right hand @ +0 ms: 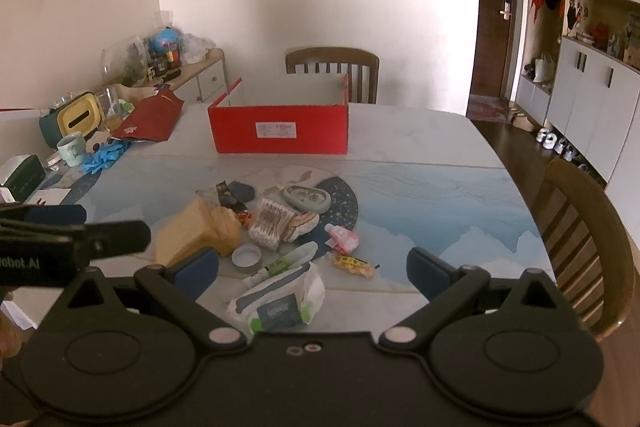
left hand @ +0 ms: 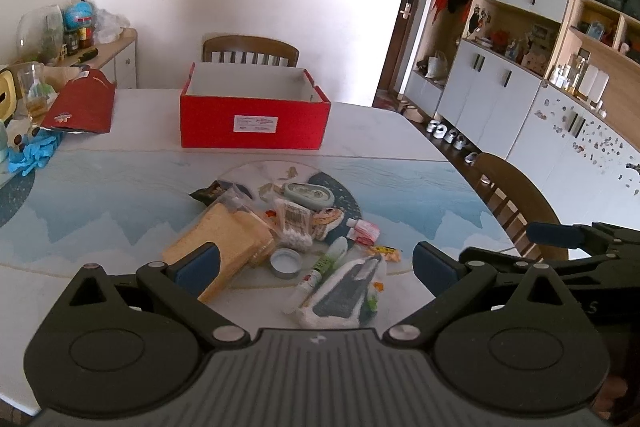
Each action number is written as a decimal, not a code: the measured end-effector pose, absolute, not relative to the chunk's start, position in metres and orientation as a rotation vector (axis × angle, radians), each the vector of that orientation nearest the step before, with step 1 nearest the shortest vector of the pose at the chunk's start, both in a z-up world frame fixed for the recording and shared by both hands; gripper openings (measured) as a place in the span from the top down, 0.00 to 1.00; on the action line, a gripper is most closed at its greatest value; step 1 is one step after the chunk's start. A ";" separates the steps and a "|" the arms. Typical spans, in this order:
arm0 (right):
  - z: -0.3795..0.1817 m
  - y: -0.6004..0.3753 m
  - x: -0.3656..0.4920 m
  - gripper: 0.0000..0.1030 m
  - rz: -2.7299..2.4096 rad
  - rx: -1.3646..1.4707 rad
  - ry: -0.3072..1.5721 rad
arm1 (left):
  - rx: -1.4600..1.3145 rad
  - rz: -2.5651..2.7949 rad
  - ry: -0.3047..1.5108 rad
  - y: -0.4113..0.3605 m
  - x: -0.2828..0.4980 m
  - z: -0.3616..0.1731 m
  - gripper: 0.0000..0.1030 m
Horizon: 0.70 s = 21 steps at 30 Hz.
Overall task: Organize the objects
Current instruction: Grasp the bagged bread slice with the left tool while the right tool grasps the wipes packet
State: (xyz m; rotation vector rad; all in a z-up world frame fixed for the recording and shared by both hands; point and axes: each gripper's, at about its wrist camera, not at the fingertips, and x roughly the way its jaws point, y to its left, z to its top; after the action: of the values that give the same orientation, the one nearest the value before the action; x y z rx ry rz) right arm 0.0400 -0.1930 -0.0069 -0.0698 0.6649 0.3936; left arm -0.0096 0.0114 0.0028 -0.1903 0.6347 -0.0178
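Note:
An open red box (left hand: 252, 121) (right hand: 280, 131) stands at the far side of the table. A pile of small items lies in the middle: yellow sponges (left hand: 224, 247) (right hand: 192, 233), a cotton swab pack (left hand: 294, 223) (right hand: 270, 223), a wet wipes pack (left hand: 344, 293) (right hand: 278, 301), a green tube (left hand: 324, 267) (right hand: 286, 263), a round tin lid (left hand: 285, 263) (right hand: 246, 257) and a pink bottle (left hand: 364, 229) (right hand: 342, 237). My left gripper (left hand: 316, 265) is open and empty above the pile's near side. My right gripper (right hand: 312, 269) is open and empty, beside the left one.
A red paper bag (left hand: 82, 105) (right hand: 154, 119), blue gloves (left hand: 34, 151) (right hand: 104, 153), a mug (right hand: 72, 149) and a tissue holder (right hand: 76, 117) crowd the table's left. Wooden chairs stand behind the box (left hand: 250, 49) and at the right edge (right hand: 584, 239). Cabinets (left hand: 520, 67) line the right wall.

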 end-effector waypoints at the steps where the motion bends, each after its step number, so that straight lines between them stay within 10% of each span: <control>1: -0.009 -0.191 0.043 0.02 0.392 -0.078 0.668 | -0.194 -0.013 0.636 0.015 -0.006 0.001 0.00; 21: -0.076 -0.146 0.109 0.04 0.314 -0.120 0.915 | 0.111 -0.185 0.733 0.086 0.095 -0.100 0.00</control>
State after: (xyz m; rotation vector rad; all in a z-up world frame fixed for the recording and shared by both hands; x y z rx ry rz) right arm 0.1092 -0.1458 -0.0761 -0.1201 0.9150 0.3138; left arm 0.0954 0.0863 -0.1003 0.1108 0.7329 -0.1845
